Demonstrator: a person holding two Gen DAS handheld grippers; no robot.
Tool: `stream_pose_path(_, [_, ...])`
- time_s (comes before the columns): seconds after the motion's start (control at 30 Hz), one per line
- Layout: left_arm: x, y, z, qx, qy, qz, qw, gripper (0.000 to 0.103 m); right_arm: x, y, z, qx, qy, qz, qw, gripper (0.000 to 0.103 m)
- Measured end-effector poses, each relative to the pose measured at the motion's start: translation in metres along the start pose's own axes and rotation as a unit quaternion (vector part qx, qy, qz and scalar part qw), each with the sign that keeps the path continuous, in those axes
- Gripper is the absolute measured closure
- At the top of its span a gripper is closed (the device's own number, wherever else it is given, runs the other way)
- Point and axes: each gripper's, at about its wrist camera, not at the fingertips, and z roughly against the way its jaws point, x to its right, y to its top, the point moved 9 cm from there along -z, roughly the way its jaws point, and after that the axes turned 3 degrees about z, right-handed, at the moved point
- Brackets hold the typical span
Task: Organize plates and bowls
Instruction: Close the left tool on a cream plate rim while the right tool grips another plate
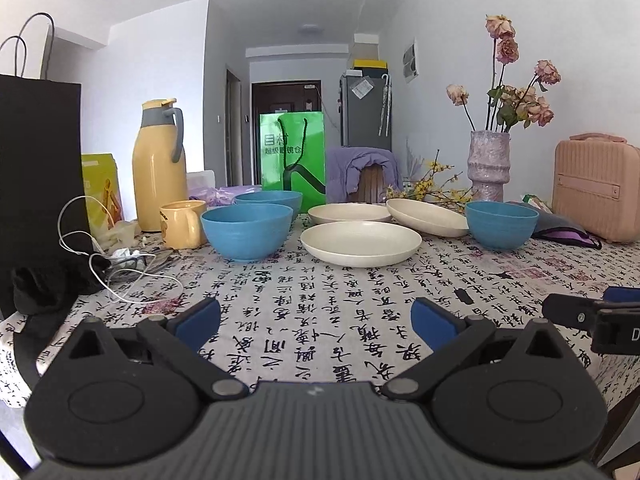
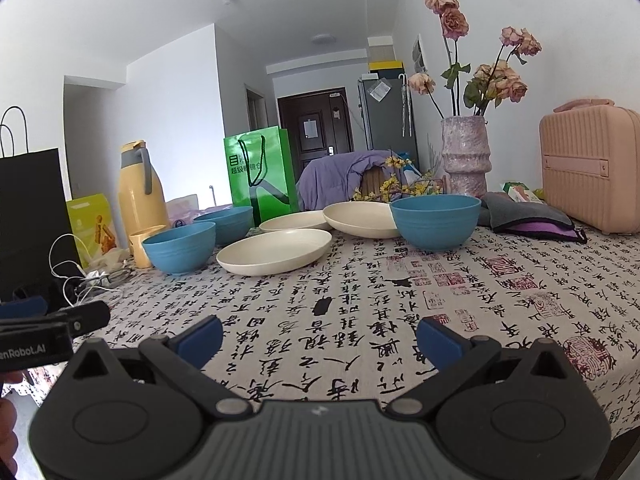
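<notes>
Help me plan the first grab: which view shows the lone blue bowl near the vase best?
The right wrist view: the lone blue bowl sits large and near centre, rim and ribbed wall fully visible, beside the tilted cream plate. The left wrist view shows the same bowl smaller, off to the right.

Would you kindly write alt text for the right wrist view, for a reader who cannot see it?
The open right tool hovers over a calligraphy-print tablecloth, holding nothing. Beyond it stand three blue bowls and three cream plates, unstacked. The left tool's tip shows at the left edge.
</notes>
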Motion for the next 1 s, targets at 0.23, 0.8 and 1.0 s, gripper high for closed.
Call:
stream_pose_path(0.23, [-0.001, 0.017, -0.063, -0.063, -0.026, 0.003, 0.9977, 0.000, 0.007, 0.026, -0.043, -0.008, 0.017, -0.002, 1.000, 0.000])
stream_pose_path(0.8, [-0.013, 0.058, -0.259, -0.136, 0.028, 0.105, 0.9847, 0.017, 0.024, 0.097, -0.277, -0.151, 0.078, -0.036, 0.985, 0.015])
stream_pose_path(1.0, [-0.020, 0.049, -0.290, -0.164, 0.029, 0.144, 0.9755, 0.037, 0.023, 0.087, -0.330, -0.184, 0.078, -0.045, 0.979, 0.035])
